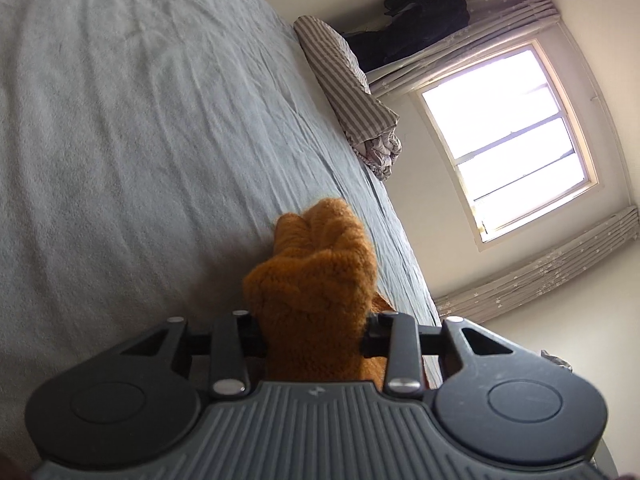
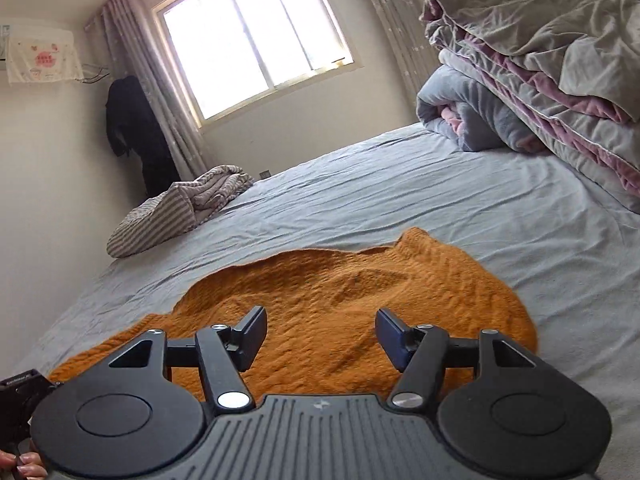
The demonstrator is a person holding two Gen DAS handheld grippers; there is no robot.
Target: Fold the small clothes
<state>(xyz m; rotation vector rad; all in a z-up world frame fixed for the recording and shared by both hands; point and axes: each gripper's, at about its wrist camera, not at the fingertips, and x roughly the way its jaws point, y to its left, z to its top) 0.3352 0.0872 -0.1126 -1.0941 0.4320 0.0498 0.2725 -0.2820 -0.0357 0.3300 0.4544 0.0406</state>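
An orange knitted garment (image 2: 340, 300) lies spread on the grey bed sheet (image 2: 400, 208). My right gripper (image 2: 320, 338) is open and empty, low over the near part of the garment, with a finger on each side. In the left wrist view a bunched part of the orange garment (image 1: 316, 280) fills the space between the jaws of my left gripper (image 1: 314, 340). The left gripper is shut on it and holds it above the sheet (image 1: 140, 140). The left fingertips are hidden by the knit.
A striped grey blanket (image 2: 176, 212) lies at the bed's far corner, also seen in the left wrist view (image 1: 344, 80). A stack of folded quilts (image 2: 540, 80) stands at the right. A window (image 2: 256, 36), curtains and dark hanging clothes (image 2: 136, 136) are behind.
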